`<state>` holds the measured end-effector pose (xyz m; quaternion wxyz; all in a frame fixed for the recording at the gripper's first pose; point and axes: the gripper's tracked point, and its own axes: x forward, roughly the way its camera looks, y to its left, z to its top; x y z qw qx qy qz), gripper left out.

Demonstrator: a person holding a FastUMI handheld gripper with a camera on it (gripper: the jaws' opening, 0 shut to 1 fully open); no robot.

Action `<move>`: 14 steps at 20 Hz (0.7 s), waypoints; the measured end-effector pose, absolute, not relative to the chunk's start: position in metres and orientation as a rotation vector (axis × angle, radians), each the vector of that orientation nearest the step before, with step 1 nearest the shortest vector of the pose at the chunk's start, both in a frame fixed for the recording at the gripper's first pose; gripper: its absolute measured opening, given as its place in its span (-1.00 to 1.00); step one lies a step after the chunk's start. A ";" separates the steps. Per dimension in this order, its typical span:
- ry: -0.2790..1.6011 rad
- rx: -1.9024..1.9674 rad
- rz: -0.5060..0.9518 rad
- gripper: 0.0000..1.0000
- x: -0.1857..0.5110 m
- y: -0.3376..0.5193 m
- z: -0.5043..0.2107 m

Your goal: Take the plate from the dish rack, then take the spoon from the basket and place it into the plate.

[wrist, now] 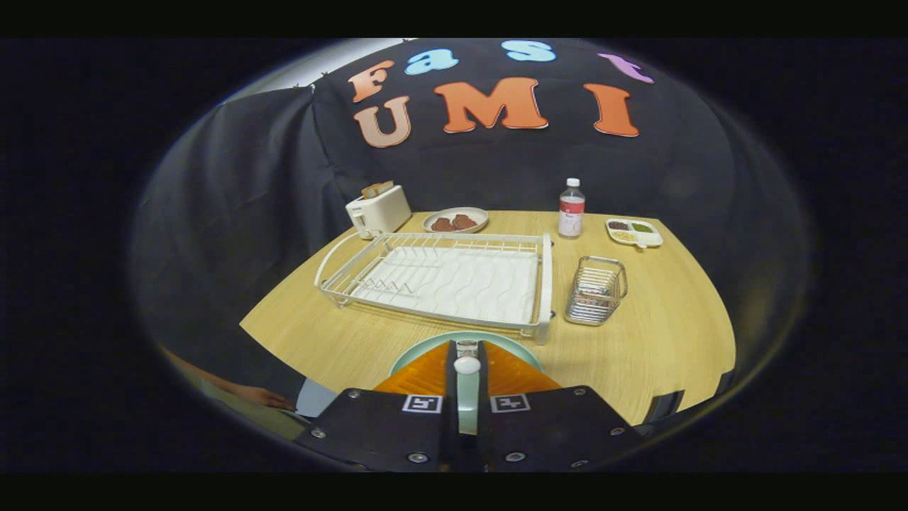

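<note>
A pale green plate (420, 350) lies on the wooden table (660, 333), just in front of the white dish rack (440, 280), whose slots stand empty. My gripper (467, 345) hovers over the plate with its fingers drawn nearly together. Between the fingers sits a small spoon (467, 365), of which a white rounded end and a slim glassy part show at the tips. The fingers hide most of the plate. The wire basket (596, 291) stands to the right of the rack, and I see nothing sticking out of it.
Behind the rack stand a white toaster (378, 209) with bread in it, a dish of brown food (455, 220), a clear bottle (571, 208) and a divided snack tray (633, 232). A person's arm (245, 392) shows beyond the table's near left edge.
</note>
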<state>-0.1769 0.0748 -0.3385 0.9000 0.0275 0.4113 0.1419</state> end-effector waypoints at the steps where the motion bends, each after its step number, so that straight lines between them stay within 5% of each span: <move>1: 0.865 0.053 0.309 -0.80 -0.179 0.080 -0.344; 14: 0.960 -0.019 0.379 -0.72 -0.200 0.078 -0.386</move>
